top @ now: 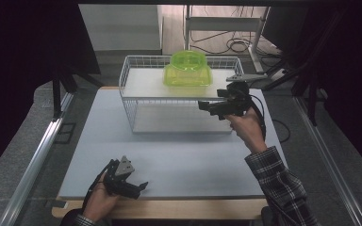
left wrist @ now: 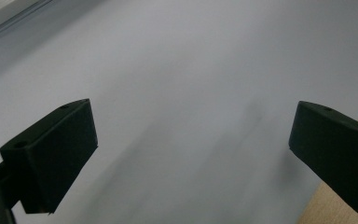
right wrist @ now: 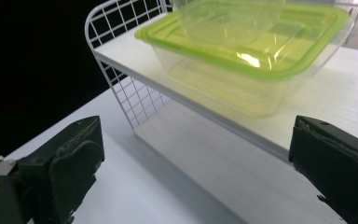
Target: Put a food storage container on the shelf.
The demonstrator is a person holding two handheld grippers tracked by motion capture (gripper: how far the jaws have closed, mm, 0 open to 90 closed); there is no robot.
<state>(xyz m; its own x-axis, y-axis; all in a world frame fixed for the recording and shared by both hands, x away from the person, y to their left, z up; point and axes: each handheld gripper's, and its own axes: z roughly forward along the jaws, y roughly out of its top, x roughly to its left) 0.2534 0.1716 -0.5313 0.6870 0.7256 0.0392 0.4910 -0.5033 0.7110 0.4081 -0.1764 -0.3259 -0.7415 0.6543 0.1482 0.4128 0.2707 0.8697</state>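
The translucent green plastic box with a lid (top: 188, 75) stands on the top shelf of the white wire rack (top: 136, 101), a green bowl (top: 188, 60) on it. The right gripper (top: 207, 107) hovers near the rack's right front, jaws wide open and empty. The left gripper (top: 139, 187) rests at the near left table edge, open too.

Three cameras: one above my side of the table, one riding on each of my grippers.

The high view looks forward and down over the whole table (top: 169, 155) toward the wire rack (top: 136, 77). My left gripper view sits very close to the bare tabletop (left wrist: 191, 84), looking down along the jaws (the wooden edge shows at one corner). My right gripper view faces the rack (right wrist: 121, 88) and green container (right wrist: 242, 51) from near, which the high view shares (top: 188, 70).
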